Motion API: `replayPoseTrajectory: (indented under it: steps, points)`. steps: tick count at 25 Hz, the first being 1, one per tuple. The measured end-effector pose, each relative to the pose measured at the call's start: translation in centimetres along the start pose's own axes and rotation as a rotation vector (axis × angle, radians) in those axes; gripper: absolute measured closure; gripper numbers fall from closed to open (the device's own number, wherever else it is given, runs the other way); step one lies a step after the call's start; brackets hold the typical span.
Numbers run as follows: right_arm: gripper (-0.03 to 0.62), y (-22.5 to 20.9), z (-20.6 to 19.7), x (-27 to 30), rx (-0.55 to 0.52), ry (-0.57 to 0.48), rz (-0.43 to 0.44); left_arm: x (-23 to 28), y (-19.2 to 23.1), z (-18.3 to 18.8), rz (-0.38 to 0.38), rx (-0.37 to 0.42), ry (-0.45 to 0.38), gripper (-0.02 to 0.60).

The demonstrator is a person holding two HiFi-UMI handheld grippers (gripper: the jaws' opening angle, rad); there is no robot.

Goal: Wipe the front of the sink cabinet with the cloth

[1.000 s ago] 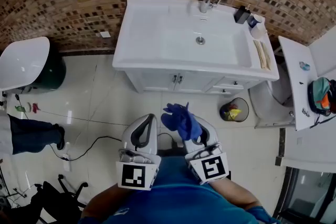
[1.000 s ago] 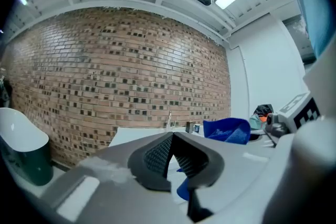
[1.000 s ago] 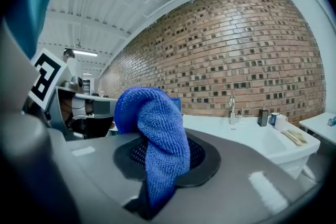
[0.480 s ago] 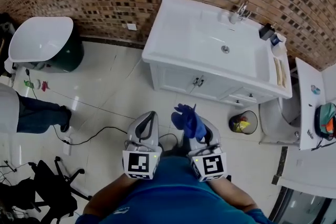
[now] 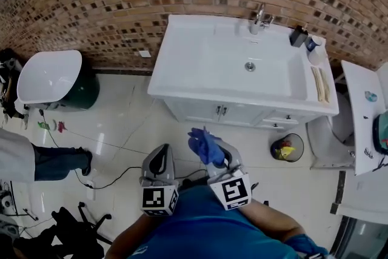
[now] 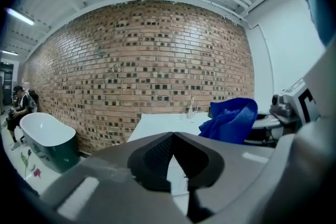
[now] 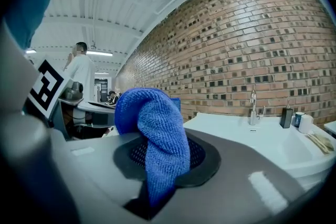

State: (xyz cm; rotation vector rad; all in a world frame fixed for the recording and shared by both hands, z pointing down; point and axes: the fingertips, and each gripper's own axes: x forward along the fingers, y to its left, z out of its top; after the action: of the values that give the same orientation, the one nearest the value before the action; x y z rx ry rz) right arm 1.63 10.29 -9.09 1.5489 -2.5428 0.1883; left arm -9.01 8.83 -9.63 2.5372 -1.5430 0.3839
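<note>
Out on the floor [image 5: 121,118], well short of the sink cabinet [image 5: 242,113], the right gripper [image 5: 212,153] keeps its jaws clamped on the blue cloth [image 5: 205,144]; the left gripper [image 5: 159,158] has its jaws closed, empty. The person [image 5: 200,230] has swung square to it, wiping not begun.

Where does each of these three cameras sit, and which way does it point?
Head view: on the head, looking down at the sink, left gripper, right gripper, cloth, own shirt.
Left gripper view: on that gripper, facing the brick wall; own jaws shut.
Right gripper view: likewise; jaws clamp the cloth.
All share sink and cloth.
</note>
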Motion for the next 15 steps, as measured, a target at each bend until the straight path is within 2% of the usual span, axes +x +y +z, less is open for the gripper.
replayPoseTrajectory:
  steps: [6,9,15]
  points:
    - [0.519,-4.9,0.4,-1.5,-0.010,-0.028,0.021,4.0,-6.2,1.1,-0.026,0.039,0.030,0.576]
    - [0.519,-6.9,0.0,-1.9,-0.008,-0.040,0.019,5.8,-8.6,2.2,-0.052,0.053,-0.011,0.575]
    - [0.519,-7.6,-2.2,-1.9,0.019,-0.014,0.018,7.4,-8.2,0.6,-0.020,0.054,0.028,0.576]
